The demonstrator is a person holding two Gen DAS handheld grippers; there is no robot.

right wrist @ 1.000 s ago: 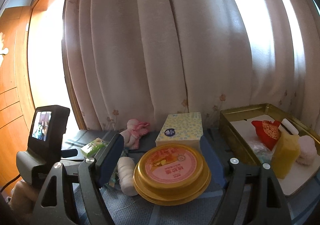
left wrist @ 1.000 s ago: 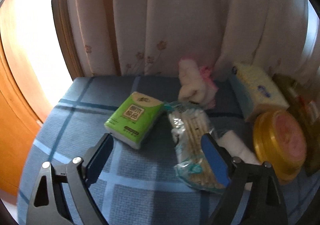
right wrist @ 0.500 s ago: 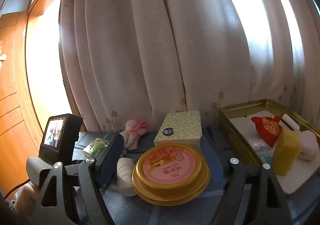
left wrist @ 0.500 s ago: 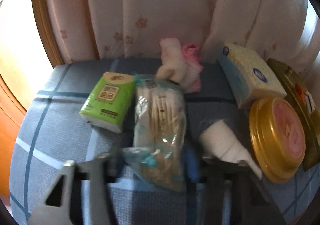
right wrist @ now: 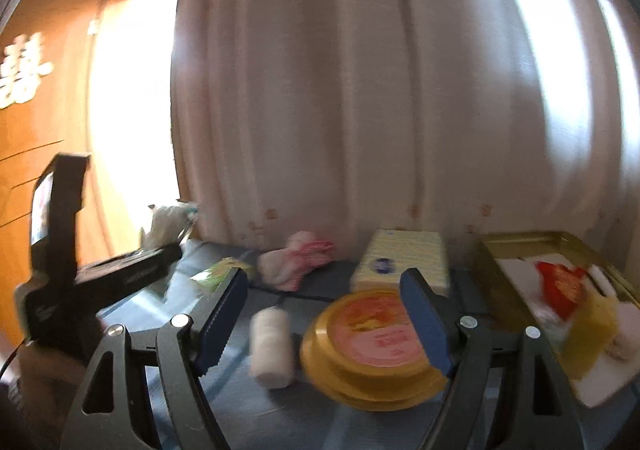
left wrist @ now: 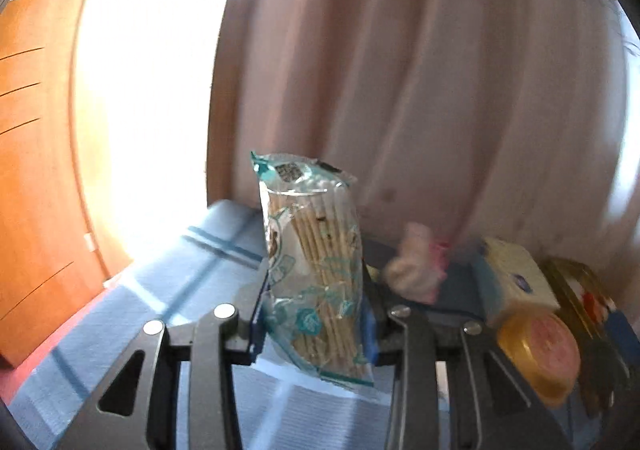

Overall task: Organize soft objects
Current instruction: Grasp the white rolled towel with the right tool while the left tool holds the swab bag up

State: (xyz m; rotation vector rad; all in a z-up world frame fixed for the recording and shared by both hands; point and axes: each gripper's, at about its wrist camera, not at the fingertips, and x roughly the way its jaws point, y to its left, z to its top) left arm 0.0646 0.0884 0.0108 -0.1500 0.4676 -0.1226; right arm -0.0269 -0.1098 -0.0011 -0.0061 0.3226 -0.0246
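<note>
A clear bag of cotton swabs (left wrist: 316, 270) stands upright between the blue pads of my left gripper (left wrist: 314, 314), whose jaws are closing on it; it hangs above the blue checked cloth (left wrist: 160, 290). In the right wrist view the same bag (right wrist: 168, 222) sticks up from the left gripper (right wrist: 160, 254) at the far left. My right gripper (right wrist: 324, 282) stands open and holds nothing, over a white bandage roll (right wrist: 272, 346) and a round yellow tin (right wrist: 372, 342). A pink-and-white soft toy (right wrist: 296, 258) and a green tissue pack (right wrist: 218, 270) lie behind.
A yellow tissue box (right wrist: 404, 258) sits at the back by the curtain. A gold tray (right wrist: 492, 262) on the right holds a red pouch (right wrist: 560, 282), a yellow sponge (right wrist: 592, 322) and white soft items. Wooden panelling lies to the left.
My left gripper went from open beside the swab bag to shut on it, then lifted it off the cloth and tilted upward. The right gripper stayed open, shifting only slightly.
</note>
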